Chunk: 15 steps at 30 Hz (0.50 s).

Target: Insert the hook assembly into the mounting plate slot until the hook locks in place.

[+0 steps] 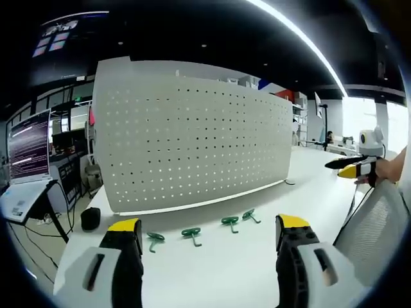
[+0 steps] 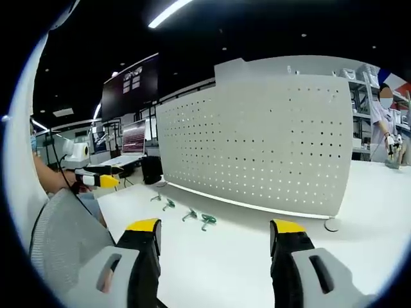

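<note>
In the left gripper view, the left gripper (image 1: 210,240) rides low over the white table (image 1: 308,186), its yellow-tipped jaws spread wide with nothing between them. Four green hooks (image 1: 192,233) lie in a loose row on the table just ahead of the jaws, at the foot of the upright white pegboard (image 1: 192,141) that serves as the mounting plate. The row runs roughly parallel to the board's bottom edge, and the middle hooks sit almost straight ahead of the gap between the jaws. The right gripper (image 1: 350,168) shows far off to the right, held in a hand.

In the right gripper view, the right gripper (image 2: 215,237) is likewise released and empty. The hooks (image 2: 207,221) lie ahead and to the left, well apart from its jaws, beside the board's base (image 2: 257,147). The left gripper (image 2: 96,180) appears at the left edge; whether its jaws hold anything is too small to tell here.

Judging from both views, the left gripper seems the nearer to the hooks, and no hook has been lifted yet.
</note>
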### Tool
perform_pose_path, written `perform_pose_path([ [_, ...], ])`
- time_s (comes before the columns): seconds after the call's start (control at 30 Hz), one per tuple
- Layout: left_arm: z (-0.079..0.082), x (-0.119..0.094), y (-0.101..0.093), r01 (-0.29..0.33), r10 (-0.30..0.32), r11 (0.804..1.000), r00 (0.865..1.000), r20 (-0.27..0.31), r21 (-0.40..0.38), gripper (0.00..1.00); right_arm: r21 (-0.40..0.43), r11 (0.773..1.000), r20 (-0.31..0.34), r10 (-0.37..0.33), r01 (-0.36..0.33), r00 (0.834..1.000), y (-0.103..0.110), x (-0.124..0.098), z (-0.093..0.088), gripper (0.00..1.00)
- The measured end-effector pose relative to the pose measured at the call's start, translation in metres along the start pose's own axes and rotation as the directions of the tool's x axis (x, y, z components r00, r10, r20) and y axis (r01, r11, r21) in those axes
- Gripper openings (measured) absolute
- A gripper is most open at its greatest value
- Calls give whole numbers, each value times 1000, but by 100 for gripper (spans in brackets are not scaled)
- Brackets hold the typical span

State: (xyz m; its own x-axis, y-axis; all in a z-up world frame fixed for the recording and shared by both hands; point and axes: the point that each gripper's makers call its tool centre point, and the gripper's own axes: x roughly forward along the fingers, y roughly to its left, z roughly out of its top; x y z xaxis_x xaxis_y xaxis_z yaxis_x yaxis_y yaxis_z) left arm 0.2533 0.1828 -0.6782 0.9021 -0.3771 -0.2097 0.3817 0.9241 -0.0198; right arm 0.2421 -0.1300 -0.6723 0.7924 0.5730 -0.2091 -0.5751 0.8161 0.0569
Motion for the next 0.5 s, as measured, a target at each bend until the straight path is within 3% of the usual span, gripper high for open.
perform_pose_path([
  [0.5, 0, 0, -1, 6, -6, 1000, 1000, 0, -6, 87, 16, 1000, 6, 5, -6, 1000, 1, -1, 1, 65],
])
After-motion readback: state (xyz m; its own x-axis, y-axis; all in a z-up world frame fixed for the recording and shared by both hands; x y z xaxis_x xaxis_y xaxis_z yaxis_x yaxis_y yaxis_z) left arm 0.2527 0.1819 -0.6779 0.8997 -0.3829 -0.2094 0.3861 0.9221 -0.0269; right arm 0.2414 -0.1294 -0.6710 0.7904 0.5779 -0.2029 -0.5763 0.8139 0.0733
